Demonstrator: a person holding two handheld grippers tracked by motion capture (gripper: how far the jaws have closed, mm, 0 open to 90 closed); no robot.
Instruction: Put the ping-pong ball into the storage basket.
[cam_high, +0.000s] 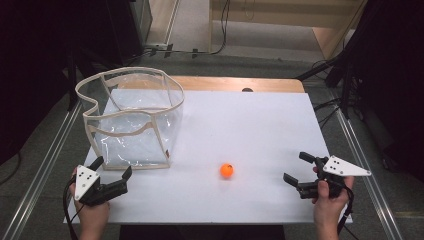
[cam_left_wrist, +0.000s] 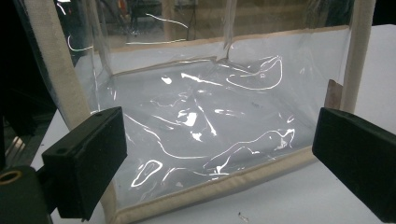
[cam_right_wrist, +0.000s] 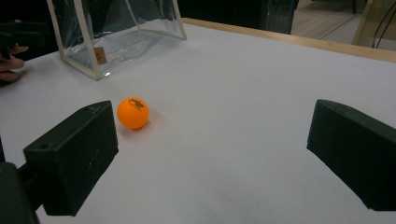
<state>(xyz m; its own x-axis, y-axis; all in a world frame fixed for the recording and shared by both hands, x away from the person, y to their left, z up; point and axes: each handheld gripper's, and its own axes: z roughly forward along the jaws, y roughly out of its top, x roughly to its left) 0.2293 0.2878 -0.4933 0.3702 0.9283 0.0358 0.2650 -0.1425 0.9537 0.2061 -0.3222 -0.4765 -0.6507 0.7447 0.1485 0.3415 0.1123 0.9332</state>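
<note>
So the white table (cam_high: 260, 125) is carrying just two things: a clear plastic bag (cam_high: 135, 120) with beige fabric trim, standing upright with its mouth gaping open at about 10 o'clock from the table's middle, and a small orange ball (cam_high: 227, 170) sitting out in the open at roughly 6 o'clock, toward the person's edge. The ball is lying well apart from the bag, off at about 4 o'clock from the bag's near corner. The left gripper (cam_high: 114, 168) is hovering at the 8 o'clock corner of the table, jaws spread wide and holding nothing, pointing right at the bag's near wall; in the left gripper view the jaws are framing that crinkly clear panel, with the bag's bottom seam running just beyond them. Hard to say from here whether the jaw tips are actually touching the trim, they're looking very close at least. The right gripper (cam_high: 296, 168) is sitting over at 4 o'clock, also wide open and empty, aimed left toward the ball. In the right gripper view the ball is resting on the table near the left jaw, around 10 o'clock, not touching it, with dark print showing on its top.
</note>
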